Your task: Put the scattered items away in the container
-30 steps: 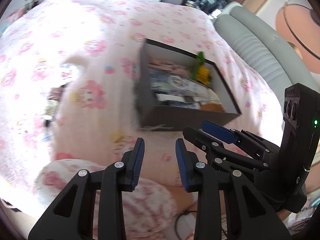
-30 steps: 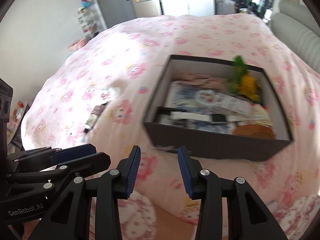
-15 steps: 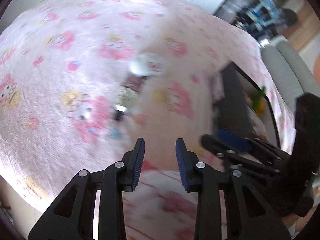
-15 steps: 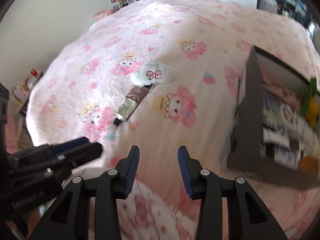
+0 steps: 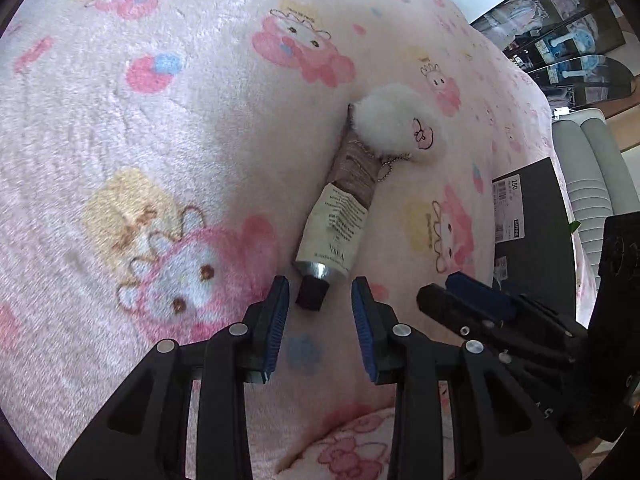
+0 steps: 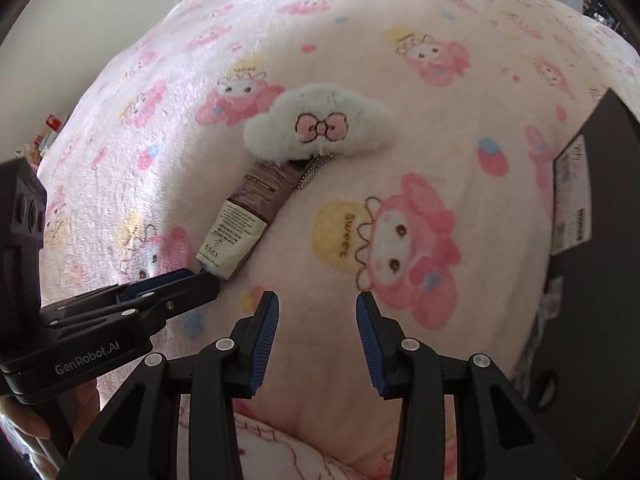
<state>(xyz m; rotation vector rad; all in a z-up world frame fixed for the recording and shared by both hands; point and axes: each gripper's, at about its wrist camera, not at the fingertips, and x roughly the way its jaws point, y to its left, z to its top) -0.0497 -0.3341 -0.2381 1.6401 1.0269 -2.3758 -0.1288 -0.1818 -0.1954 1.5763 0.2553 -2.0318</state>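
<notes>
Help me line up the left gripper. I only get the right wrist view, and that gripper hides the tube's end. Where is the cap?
Observer: The tube's black cap lies between the left gripper's fingertips.
Operator: Are the pads gripping it?
Observer: No. The jaws stand open, with pink blanket showing on both sides of the cap.
Operator: Can you read the box label? It is blurred here.
Observer: The white label on the black box reads 250.
</notes>
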